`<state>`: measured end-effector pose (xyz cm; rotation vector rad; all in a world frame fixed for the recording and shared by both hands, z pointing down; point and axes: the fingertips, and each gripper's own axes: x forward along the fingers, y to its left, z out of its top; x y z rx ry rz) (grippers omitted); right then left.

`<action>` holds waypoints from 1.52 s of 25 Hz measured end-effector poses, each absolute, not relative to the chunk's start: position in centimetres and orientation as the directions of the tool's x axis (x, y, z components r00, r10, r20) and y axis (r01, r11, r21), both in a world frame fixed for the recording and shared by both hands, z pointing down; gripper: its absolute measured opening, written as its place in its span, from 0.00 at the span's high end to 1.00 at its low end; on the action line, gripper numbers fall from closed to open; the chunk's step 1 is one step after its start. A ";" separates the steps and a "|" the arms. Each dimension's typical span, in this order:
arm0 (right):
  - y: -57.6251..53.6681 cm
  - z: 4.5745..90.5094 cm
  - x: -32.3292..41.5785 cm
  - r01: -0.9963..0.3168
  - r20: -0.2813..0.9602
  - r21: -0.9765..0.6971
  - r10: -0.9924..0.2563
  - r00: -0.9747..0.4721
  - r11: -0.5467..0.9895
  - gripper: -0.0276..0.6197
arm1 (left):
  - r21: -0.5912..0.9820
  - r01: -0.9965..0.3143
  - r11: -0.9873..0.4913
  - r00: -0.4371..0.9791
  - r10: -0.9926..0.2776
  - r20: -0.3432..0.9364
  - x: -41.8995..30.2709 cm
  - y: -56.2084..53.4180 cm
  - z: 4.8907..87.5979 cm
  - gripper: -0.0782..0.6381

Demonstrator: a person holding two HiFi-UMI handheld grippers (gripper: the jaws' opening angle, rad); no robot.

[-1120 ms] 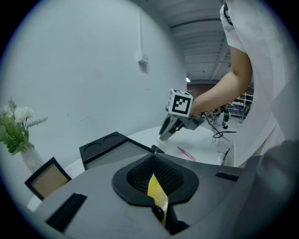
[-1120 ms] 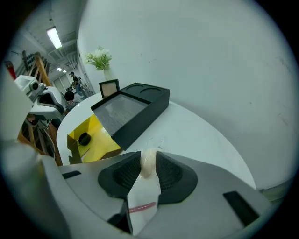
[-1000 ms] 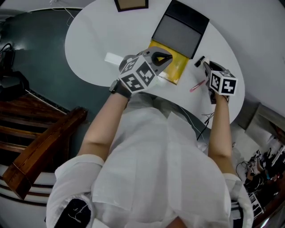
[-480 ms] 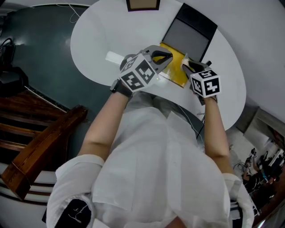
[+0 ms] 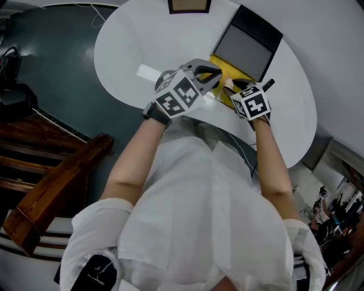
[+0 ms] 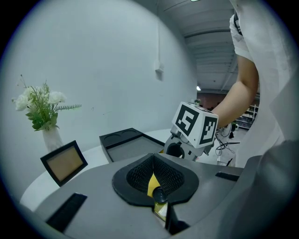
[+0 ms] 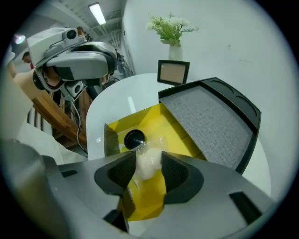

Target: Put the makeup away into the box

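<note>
An open yellow box [image 5: 232,69] stands on the white table, in front of a black tray. My left gripper [image 5: 212,77] is shut on the box's near wall; a yellow sliver [image 6: 152,182] shows between its jaws. My right gripper [image 5: 232,87] hangs over the box, pointing steeply down. Between its jaws sits a white puff in clear wrap [image 7: 148,156], directly above the box floor [image 7: 161,126]. Those jaws have just been opening, with the puff still between them. A round black makeup pot [image 7: 134,138] lies inside the box.
The black tray with grey lining [image 5: 245,44] lies behind the box. A picture frame [image 5: 189,5] and a vase of flowers [image 7: 174,29] stand at the table's far edge. There is a white strip [image 5: 148,73] to the left and a black stick [image 5: 267,84] to the right. Wooden stairs [image 5: 51,187] are at left.
My right gripper has swung left from the table's right side to above the yellow box, tilting downward. My left gripper has stayed on the box wall.
</note>
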<state>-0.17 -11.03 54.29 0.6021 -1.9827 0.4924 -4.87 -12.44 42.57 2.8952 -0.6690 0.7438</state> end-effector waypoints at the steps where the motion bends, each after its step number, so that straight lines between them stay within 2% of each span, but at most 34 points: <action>1: -11.0 54.2 -0.3 -0.600 0.887 -0.093 -0.208 -0.412 0.795 0.71 | -0.031 -0.430 -0.902 0.788 -0.392 0.474 -4.9 -12.4 42.5 0.87; 7: -11.4 52.5 -0.4 -0.615 0.861 -0.106 -0.237 -0.450 0.781 0.69 | -0.026 -0.421 -0.907 0.797 -0.384 0.467 -4.5 -12.5 42.1 0.87; 11: -11.3 51.5 0.0 -0.612 0.850 -0.107 -0.247 -0.465 0.784 0.63 | -0.029 -0.410 -0.911 0.803 -0.376 0.461 -3.8 -12.3 41.8 0.87; 18: -11.6 49.9 3.3 -0.684 0.823 -0.105 -0.323 -0.468 0.722 0.63 | -0.031 -0.384 -0.923 0.816 -0.354 0.457 -2.2 -12.0 41.4 0.87; 28: -12.4 50.3 12.4 -0.826 0.824 -0.087 -0.425 -0.374 0.558 0.64 | -0.026 -0.337 -0.941 0.831 -0.310 0.462 2.0 -11.6 41.3 0.87; 38: -13.6 54.6 17.5 -0.930 0.859 -0.130 -0.430 -0.279 0.344 0.64 | -0.019 -0.289 -0.957 0.837 -0.262 0.481 4.9 -11.8 41.8 0.87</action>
